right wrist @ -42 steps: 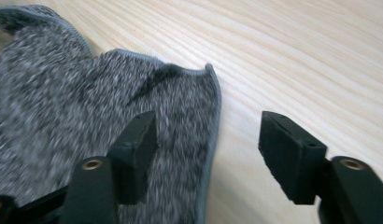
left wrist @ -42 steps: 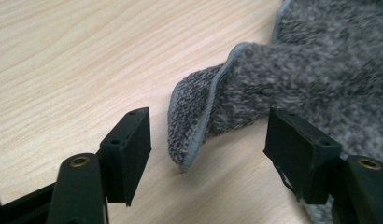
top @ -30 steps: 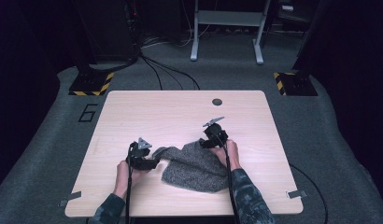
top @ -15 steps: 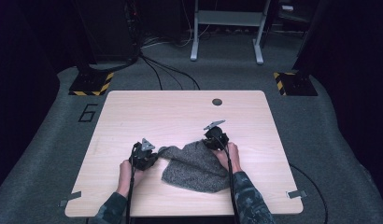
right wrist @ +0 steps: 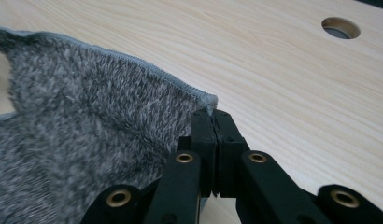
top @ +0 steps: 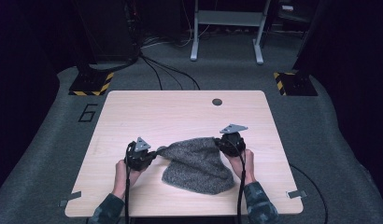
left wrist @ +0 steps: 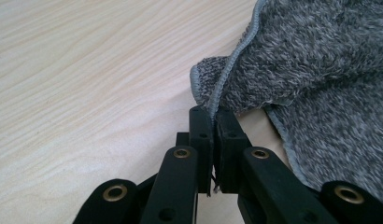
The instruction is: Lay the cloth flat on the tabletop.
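A grey fleecy cloth (top: pixel 197 163) is held at two corners, stretched between the two grippers above the wooden table (top: pixel 180 114). The left gripper (top: pixel 154 153) is pressed together on a stitched corner of the cloth; its jaws have just been closing, and the hem is now caught between them. The right gripper (top: pixel 216 141) is likewise pinched shut on the opposite corner, its jaws also having just been closing, with the hem clamped at their tips.

Beyond both grippers a broad stretch of bare tabletop is left open, up to the far edge, where a round cable hole (top: pixel 217 101) is set (well apart from the right gripper). To the outside of each gripper more bare wood is seen before the side edges are reached. The rest of the cloth hangs and lies toward the person, between the two forearms, near the table's near edge.

In the left gripper view, the hem (left wrist: pixel 236 60) is seen doubled over just past the tips, a fold not legible from the high view. In the right gripper view, the top edge (right wrist: pixel 133 63) of the cloth is shown running taut away from the tips, and the cable hole (right wrist: pixel 340 27) is seen ahead. The spacing of the hands and the table's edges are given by the high view alone.
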`<state>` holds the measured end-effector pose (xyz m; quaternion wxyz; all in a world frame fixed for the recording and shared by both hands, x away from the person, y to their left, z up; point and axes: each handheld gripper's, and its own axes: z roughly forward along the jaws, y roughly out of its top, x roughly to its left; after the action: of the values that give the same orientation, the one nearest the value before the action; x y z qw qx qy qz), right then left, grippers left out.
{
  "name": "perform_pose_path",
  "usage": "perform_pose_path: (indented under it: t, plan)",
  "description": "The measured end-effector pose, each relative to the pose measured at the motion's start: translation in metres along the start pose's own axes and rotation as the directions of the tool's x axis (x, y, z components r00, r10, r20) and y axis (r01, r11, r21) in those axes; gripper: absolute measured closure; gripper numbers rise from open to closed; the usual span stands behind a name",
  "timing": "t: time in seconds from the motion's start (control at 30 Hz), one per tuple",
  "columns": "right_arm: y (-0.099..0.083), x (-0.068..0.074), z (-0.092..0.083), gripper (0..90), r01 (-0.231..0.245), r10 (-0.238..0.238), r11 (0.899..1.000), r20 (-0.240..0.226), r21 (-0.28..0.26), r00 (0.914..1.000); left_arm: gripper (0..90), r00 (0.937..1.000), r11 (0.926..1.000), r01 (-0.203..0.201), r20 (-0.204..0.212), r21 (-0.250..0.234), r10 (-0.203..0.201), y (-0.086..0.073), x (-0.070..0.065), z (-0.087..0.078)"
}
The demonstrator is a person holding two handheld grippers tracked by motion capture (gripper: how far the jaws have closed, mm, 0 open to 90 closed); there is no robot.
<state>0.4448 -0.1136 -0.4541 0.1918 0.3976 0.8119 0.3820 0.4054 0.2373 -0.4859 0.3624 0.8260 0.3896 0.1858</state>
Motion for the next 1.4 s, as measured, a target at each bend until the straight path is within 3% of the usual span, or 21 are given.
perform_pose_path:
  t: [0.27,0.6,0.67,0.73,0.8,0.87,0.9,0.97,1.07,1.13,1.17,1.27,1.33,1.4]
  plan:
    - [-0.019,0.018,-0.037,89.1,0.01,-0.01,0.998,-0.001,-0.055,0.9999,87.6,0.9992,0.999,-0.033,0.021,-0.031,0.034,-0.005,-0.018,-0.017]
    - [-0.037,0.034,-0.064,89.3,0.007,-0.006,0.997,0.008,-0.079,1.0,87.9,0.998,0.9975,-0.055,0.027,-0.043,0.056,-0.011,-0.028,-0.035]
    - [-0.038,0.038,-0.072,89.5,0.017,-0.016,0.995,0.014,-0.099,0.9998,88.2,0.9969,0.9961,-0.073,0.026,-0.05,0.074,-0.007,-0.028,-0.042]
    - [-0.027,0.034,-0.075,89.6,0.03,-0.027,0.992,0.031,-0.122,0.9992,88.3,0.9953,0.9942,-0.096,-0.001,-0.047,0.096,0.01,-0.019,-0.041]
    - [0.004,0.016,-0.063,89.6,0.034,-0.027,0.989,0.048,-0.141,0.9985,88.3,0.9925,0.9939,-0.102,-0.071,-0.041,0.099,0.046,0.007,-0.032]
    - [0.046,-0.007,-0.036,89.6,0.049,-0.034,0.989,0.107,-0.137,0.9936,88.3,0.991,0.9984,-0.045,-0.127,-0.036,0.04,0.089,0.04,-0.013]
    - [0.069,-0.023,-0.017,89.6,0.036,-0.021,0.993,0.127,-0.116,0.9917,88.3,0.9874,0.9991,-0.04,-0.154,-0.017,0.036,0.1,0.049,-0.007]
    - [0.09,-0.038,0.005,89.5,-0.002,0.012,0.997,0.146,-0.072,0.9893,88.2,0.9861,1.0,0.001,-0.166,0.01,0.001,0.118,0.063,0.009]
    - [0.1,-0.048,0.033,89.0,-0.033,0.037,0.999,0.185,-0.026,0.982,85.0,0.9742,0.9964,0.018,-0.226,0.083,0.001,0.121,0.068,0.038]
    - [0.099,-0.052,0.044,84.9,-0.063,0.064,0.998,0.201,-0.01,0.9774,66.4,0.9677,0.9928,0.053,-0.251,0.107,-0.025,0.119,0.071,0.052]
    - [0.097,-0.055,0.051,83.5,-0.078,0.077,0.997,0.207,-0.004,0.9752,53.7,0.9609,0.9891,0.079,-0.274,0.124,-0.042,0.117,0.074,0.059]
    - [0.09,-0.064,0.067,63.9,-0.151,0.143,0.988,0.246,0.015,0.9588,36.0,0.9498,0.9855,0.141,-0.294,0.094,-0.108,0.113,0.078,0.065]
    - [0.083,-0.07,0.073,58.8,-0.177,0.159,0.984,0.283,0.037,0.9457,32.2,0.9492,0.9857,0.145,-0.293,0.087,-0.114,0.109,0.079,0.064]
    - [0.076,-0.071,0.073,54.9,-0.206,0.189,0.978,0.269,0.036,0.9445,30.3,0.9526,0.9865,0.139,-0.284,0.085,-0.11,0.104,0.078,0.06]
